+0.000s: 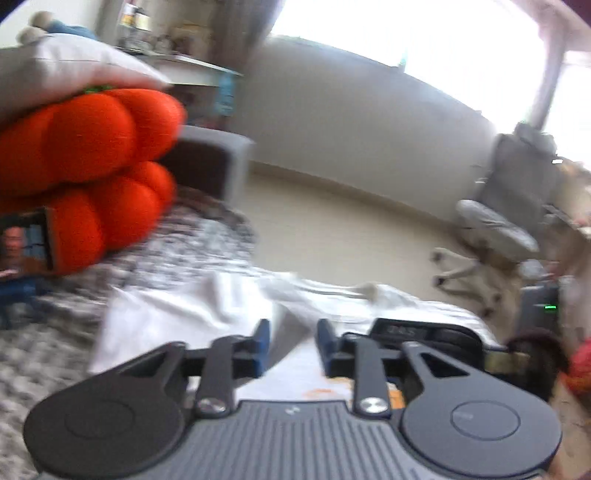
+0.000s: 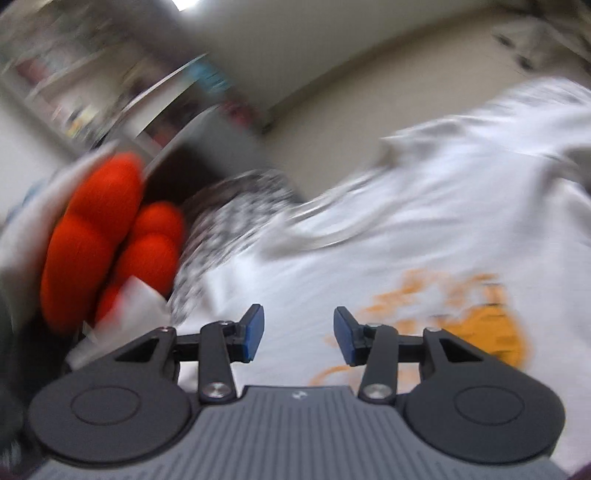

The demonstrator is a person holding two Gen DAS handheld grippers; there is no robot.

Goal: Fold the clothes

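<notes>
White cloth shirt (image 2: 406, 229); fuzzy orange plush (image 1: 92, 147); matt plastic claw (image 2: 299, 334).

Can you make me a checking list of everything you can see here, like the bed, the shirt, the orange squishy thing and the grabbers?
Surface: a bed with a grey speckled blanket.
Job's things: a white T-shirt with an orange print lies crumpled on the blanket, not yet folded.
Clutter: an orange plush cushion under a grey pillow at the bed's left; a small screen beside it.
Grippers: left gripper open, nothing between its pads; right gripper open above the shirt, nothing held.
Cables: nothing seen.
Surroundings: a bright window, a shelf of blurred items, an office chair on the pale floor. Both views are blurred.
</notes>
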